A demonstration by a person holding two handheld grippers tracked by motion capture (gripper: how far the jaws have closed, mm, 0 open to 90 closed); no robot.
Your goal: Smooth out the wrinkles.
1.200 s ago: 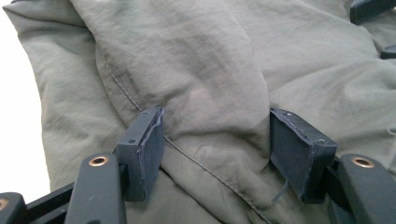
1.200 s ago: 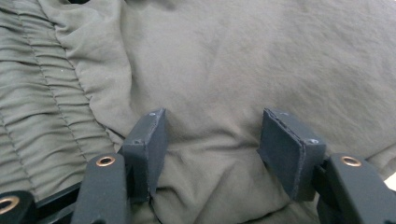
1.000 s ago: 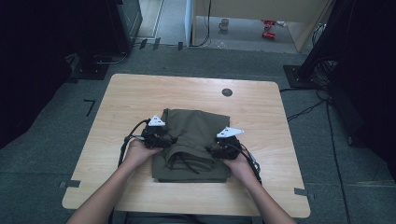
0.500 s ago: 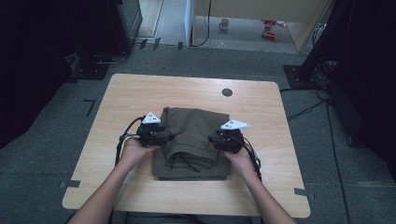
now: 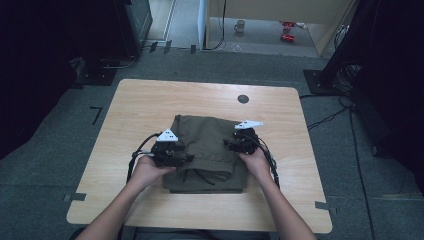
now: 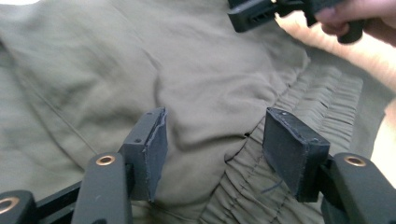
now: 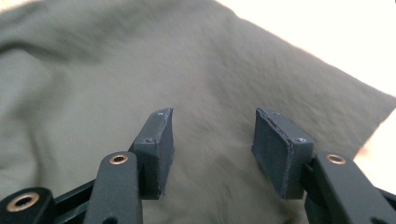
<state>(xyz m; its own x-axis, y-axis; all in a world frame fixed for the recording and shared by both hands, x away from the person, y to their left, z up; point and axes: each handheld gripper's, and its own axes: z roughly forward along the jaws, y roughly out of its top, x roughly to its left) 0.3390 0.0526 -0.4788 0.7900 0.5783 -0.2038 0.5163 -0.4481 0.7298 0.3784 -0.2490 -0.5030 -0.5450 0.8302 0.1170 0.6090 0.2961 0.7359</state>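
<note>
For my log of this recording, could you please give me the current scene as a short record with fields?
surface: wooden table
item: folded olive garment, lying flat near the table's middle
left hand-held gripper: open, over the garment's gathered waistband
right hand-held gripper: open, over plain fabric
hold: neither gripper is closed on the cloth
table feature: round dark hole near the far edge

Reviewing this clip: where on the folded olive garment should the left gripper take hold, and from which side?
Probably the gathered elastic waistband of the folded olive garment, approached from the garment's left edge, where the left gripper already hovers open. The ribbed band forms a thicker ridge than the smooth cloth around it, so the jaws should bite it more surely. The right gripper is open over flat fabric.
</note>
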